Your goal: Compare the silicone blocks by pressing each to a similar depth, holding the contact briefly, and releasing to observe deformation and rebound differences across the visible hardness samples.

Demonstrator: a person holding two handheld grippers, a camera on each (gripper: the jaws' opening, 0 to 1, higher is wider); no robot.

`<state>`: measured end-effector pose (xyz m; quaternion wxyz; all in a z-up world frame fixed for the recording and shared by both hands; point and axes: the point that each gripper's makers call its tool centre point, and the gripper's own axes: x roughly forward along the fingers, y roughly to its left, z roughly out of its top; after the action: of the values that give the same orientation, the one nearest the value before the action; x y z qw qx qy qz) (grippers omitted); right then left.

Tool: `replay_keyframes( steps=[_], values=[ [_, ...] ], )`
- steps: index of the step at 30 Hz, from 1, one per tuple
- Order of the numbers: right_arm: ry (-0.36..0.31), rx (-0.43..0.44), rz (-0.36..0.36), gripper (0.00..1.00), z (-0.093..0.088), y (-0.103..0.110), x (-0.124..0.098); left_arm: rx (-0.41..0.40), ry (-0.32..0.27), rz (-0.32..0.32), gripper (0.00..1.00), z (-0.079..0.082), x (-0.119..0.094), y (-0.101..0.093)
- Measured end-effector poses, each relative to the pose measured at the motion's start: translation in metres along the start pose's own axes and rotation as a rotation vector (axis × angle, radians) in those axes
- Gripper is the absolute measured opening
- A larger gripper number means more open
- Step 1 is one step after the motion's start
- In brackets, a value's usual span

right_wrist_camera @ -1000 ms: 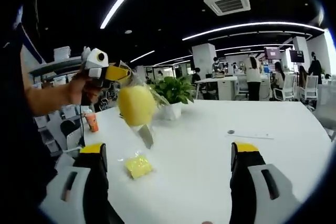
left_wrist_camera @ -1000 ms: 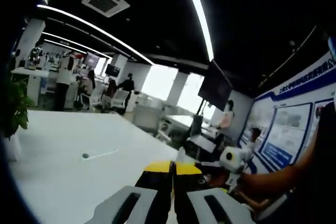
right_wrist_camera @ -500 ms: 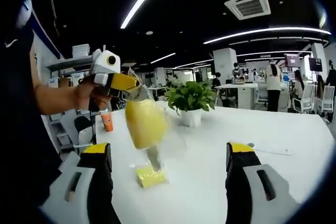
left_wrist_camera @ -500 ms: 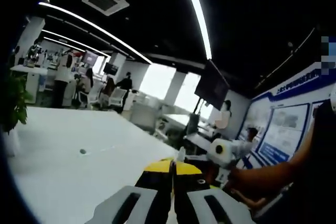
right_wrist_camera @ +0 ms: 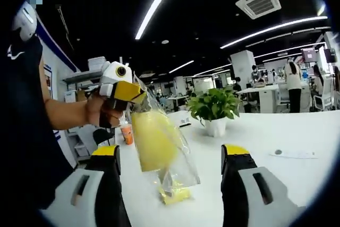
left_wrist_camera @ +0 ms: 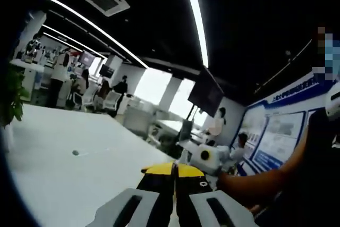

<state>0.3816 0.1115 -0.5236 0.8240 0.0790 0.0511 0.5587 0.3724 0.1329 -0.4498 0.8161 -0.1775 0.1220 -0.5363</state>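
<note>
In the right gripper view, the right gripper (right_wrist_camera: 170, 184) was held with its jaws wide apart and nothing between them. Just beyond them, a clear plastic bag (right_wrist_camera: 164, 147) was seen hanging from the closed jaws of the left gripper (right_wrist_camera: 127, 91), raised above the white table (right_wrist_camera: 297, 184). A yellow silicone block (right_wrist_camera: 154, 139) was carried inside the bag, and a smaller yellow block (right_wrist_camera: 174, 195) was seen low at the bag's bottom. Farther back, a potted plant (right_wrist_camera: 215, 111) stood on the table. In the left gripper view, the left jaws were shown pressed together.
</note>
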Motion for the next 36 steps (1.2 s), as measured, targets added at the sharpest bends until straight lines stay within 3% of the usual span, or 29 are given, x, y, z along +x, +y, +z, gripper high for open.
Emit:
replay_keyframes(
  steps=[6, 14, 22, 36],
  values=[
    [-0.022, 0.025, 0.045, 0.57, -0.001, 0.012, 0.007, 0.002, 0.006, 0.002, 0.00, -0.003, -0.002, 0.000],
    [-0.030, 0.040, 0.058, 0.49, 0.000, 0.017, 0.010, -0.002, -0.001, -0.013, 0.00, 0.000, -0.002, -0.006],
    [-0.058, 0.074, 0.088, 0.30, 0.006, 0.022, 0.008, -0.021, -0.016, -0.014, 0.00, 0.002, -0.003, -0.003],
    [-0.022, 0.102, 0.101, 0.23, 0.004, 0.027, 0.008, -0.030, -0.022, -0.009, 0.00, 0.000, -0.004, -0.001]
  ],
)
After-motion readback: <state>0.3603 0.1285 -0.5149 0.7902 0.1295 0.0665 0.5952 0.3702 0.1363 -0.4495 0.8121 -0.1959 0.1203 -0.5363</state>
